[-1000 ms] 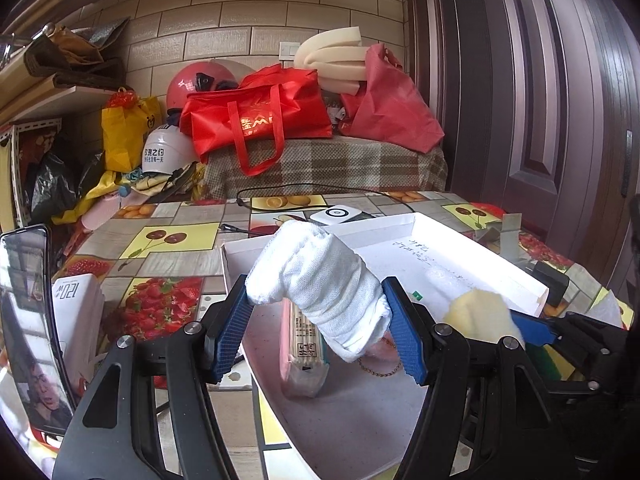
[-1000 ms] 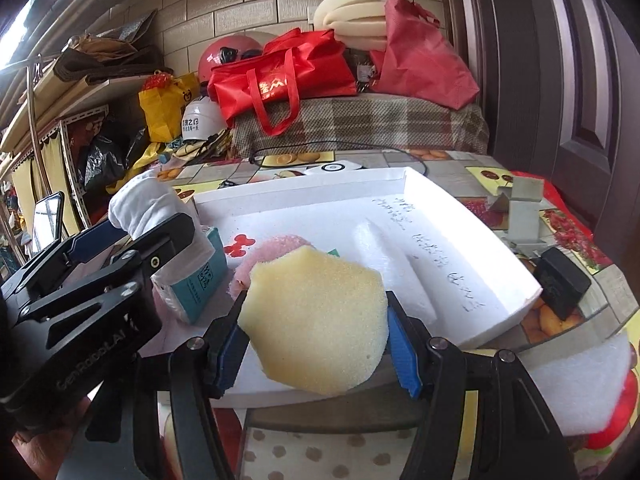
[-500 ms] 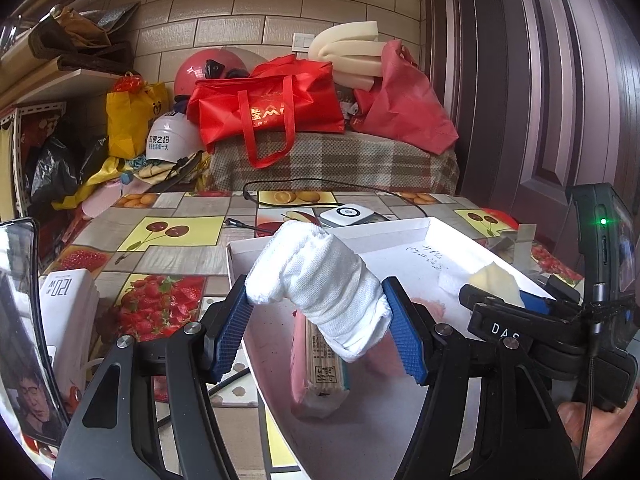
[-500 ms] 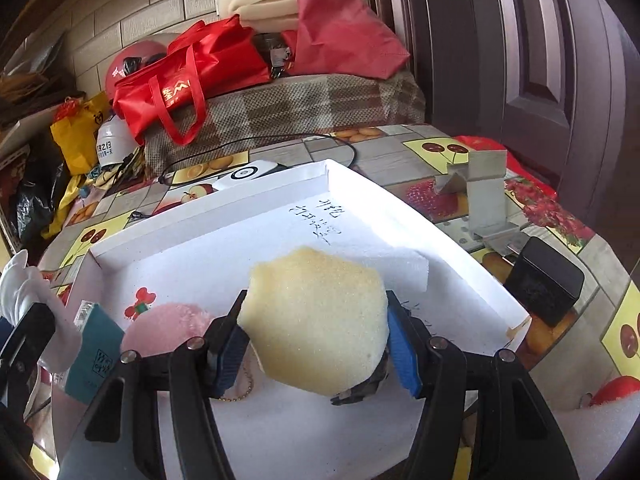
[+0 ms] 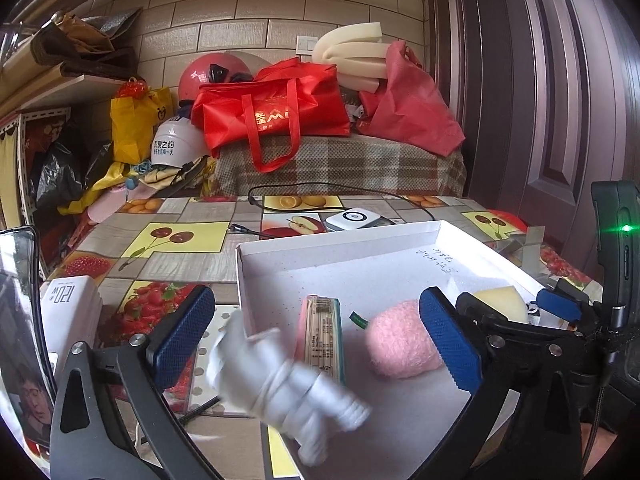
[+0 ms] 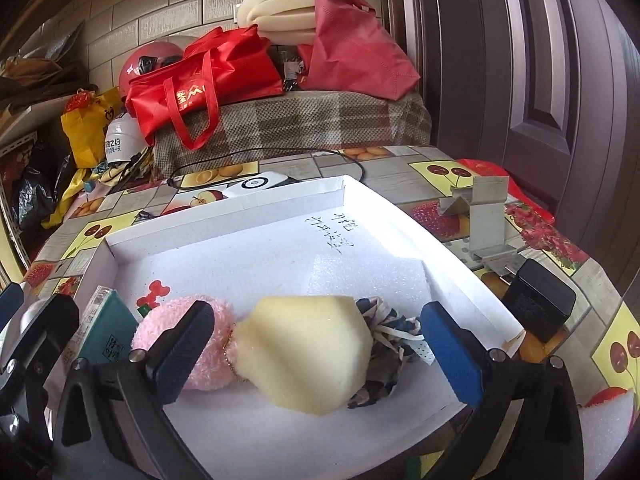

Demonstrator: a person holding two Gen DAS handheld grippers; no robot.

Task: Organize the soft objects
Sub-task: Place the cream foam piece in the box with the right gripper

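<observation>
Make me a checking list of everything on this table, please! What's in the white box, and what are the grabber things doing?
Surface: fruit-print tablecloth, white tray on it.
Job's things: yellow sponge in the tray between pink puff and patterned cloth; white glove roll, blurred, apparently falling at the tray's edge.
Clutter: tissue pack in tray; black adapter, metal bracket beside it.
Grippers: left gripper and right gripper open, jaws just opened, fingers touching nothing.
Cables: black cable behind tray.
Surroundings: red bags, helmets, door.
</observation>
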